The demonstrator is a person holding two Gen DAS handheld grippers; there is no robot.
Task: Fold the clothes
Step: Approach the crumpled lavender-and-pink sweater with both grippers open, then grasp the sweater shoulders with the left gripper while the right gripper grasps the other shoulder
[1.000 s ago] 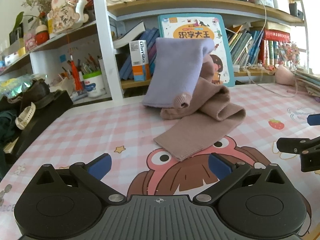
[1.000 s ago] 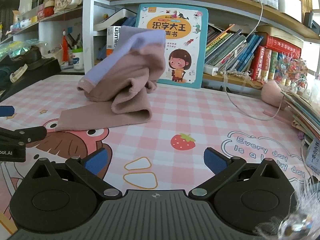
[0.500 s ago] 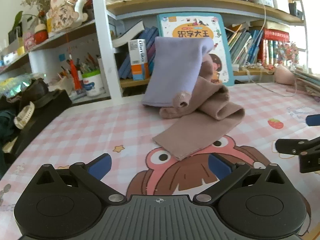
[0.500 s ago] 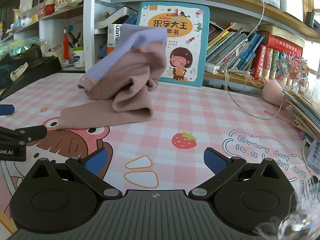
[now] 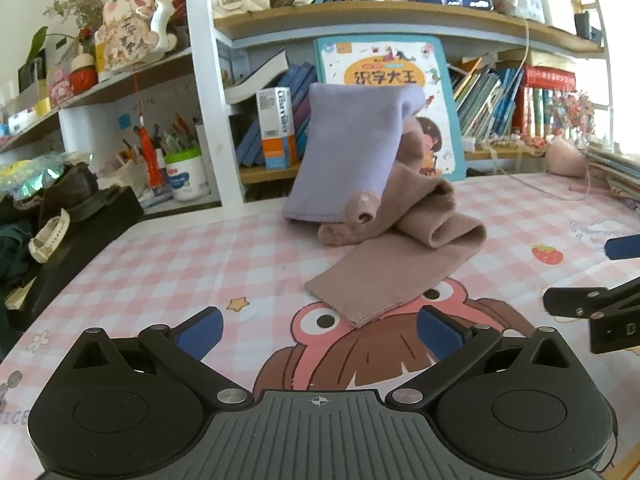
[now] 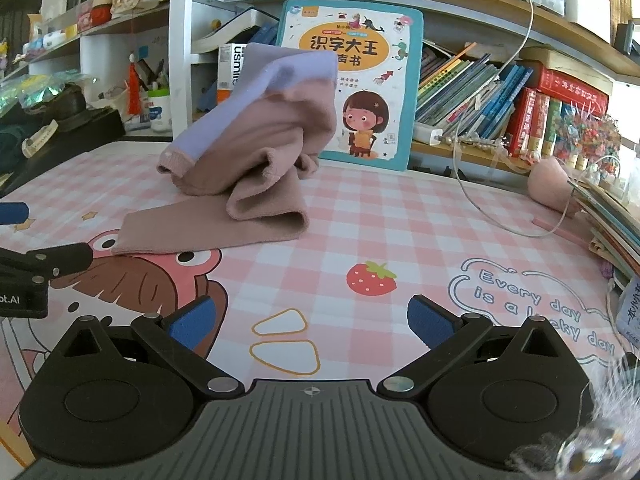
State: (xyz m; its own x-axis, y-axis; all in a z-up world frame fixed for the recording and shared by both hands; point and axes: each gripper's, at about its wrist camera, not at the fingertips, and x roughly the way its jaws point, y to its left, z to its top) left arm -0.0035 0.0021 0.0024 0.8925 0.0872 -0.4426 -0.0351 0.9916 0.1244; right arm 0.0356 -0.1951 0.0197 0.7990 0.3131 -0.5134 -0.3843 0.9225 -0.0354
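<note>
garment on table, book behind it

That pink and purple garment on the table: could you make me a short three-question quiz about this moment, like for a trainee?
1. True or false: the left gripper is shut on the garment.
2. Which lies nearest the left gripper? A) flat pink leg B) purple part C) picture book
3. Fill in: the right gripper hovers open over the ____-checked table mat.

Key: 1 false, both grippers are open and apart from the cloth; 2 A; 3 pink.
</note>
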